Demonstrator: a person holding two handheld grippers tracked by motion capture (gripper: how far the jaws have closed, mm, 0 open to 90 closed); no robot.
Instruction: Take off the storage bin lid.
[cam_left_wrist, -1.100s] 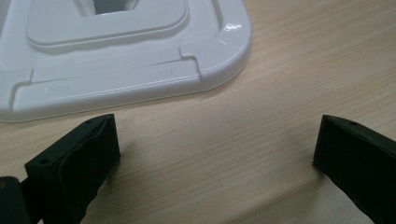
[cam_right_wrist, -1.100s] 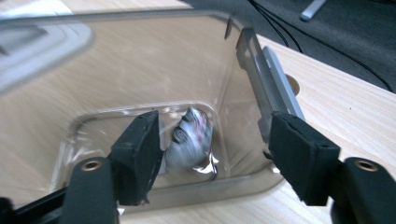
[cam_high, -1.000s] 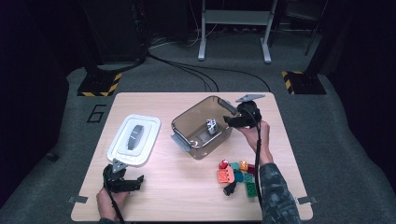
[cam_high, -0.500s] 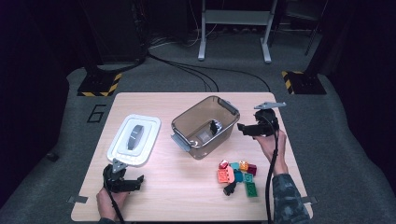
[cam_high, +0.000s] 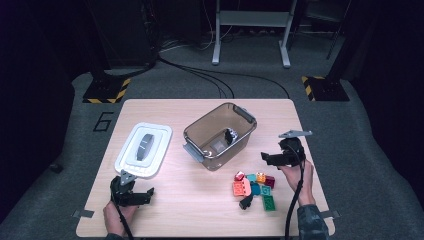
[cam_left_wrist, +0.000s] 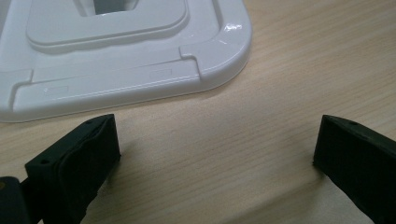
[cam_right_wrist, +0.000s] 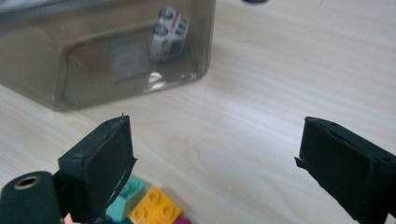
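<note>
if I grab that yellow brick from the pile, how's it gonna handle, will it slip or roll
The yellow brick looks like hard, glossy plastic, so probably stiff, light and a bit slippery between flat pads. Its blocky shape shouldn't roll. It sits tight against the teal brick, so nudging it likely shifts that neighbour too.

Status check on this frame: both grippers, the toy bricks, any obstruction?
Both grippers open, empty: left gripper by white plastic lid, right gripper above coloured toy bricks. Small toy car inside clear brown tub. Path clear.

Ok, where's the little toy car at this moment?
The toy car lies inside the brown bin at mid-table in the high view, against the bin's right wall, beyond the pile of bricks.
</note>
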